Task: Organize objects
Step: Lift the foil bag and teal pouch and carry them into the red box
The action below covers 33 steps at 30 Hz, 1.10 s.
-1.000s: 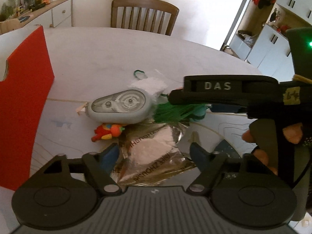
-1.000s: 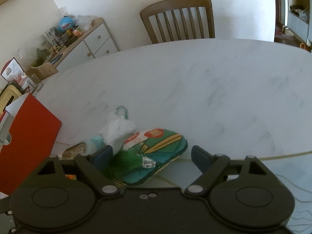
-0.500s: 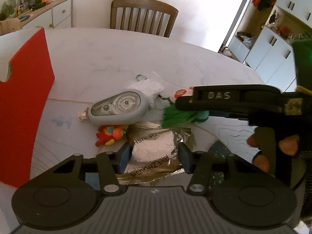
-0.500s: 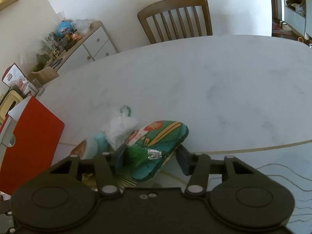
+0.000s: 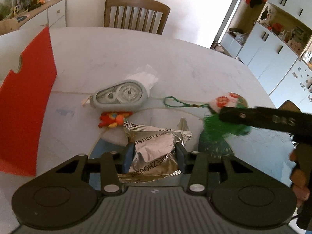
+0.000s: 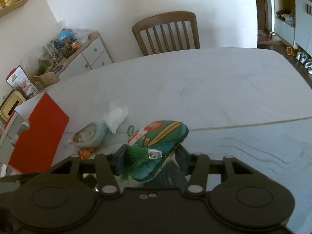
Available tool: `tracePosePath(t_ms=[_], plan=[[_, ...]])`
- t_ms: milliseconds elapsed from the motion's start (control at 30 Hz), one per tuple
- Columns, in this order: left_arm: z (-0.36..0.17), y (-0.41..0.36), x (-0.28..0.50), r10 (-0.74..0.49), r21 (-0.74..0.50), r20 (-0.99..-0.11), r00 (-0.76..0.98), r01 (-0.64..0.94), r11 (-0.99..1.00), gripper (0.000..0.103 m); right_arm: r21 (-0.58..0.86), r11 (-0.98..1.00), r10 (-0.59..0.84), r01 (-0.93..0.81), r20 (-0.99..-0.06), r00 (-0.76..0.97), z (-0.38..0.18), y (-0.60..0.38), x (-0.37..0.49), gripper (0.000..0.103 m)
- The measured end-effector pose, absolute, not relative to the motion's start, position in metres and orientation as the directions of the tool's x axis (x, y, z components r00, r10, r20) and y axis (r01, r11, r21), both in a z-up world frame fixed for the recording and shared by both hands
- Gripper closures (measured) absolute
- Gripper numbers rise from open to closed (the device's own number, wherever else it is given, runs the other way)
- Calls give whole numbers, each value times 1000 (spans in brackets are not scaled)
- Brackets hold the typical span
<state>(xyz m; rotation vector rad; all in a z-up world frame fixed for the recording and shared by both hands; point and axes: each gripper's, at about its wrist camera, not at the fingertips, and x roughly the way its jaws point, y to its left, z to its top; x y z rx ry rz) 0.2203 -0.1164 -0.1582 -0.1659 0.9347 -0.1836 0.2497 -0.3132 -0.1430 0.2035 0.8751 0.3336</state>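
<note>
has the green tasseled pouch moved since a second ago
Yes. In the left wrist view the green tasseled pouch, held by the right gripper, has pulled rightward away from the grey tape dispenser, its loop cord now stretched out between them.

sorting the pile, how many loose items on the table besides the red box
5: foil packet in left gripper, green pouch in right gripper, tape dispenser, red toy, white wrapper. More may hide.

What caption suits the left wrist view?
Left claw shut on foil packet, beside tape dispenser and red box.
</note>
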Motion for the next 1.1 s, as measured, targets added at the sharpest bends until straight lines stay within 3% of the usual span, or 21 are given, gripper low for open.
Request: tracePosePath(t_ms=[500, 1100], plan=[[-119, -78, 180, -270, -244, -739, 617, 128, 961, 59, 262, 945, 327, -198, -695, 640, -105, -288, 175, 53], [-45, 29, 157, -242, -221, -642, 727, 126, 967, 59, 235, 912, 409, -335, -567, 715, -19, -197, 142, 53]])
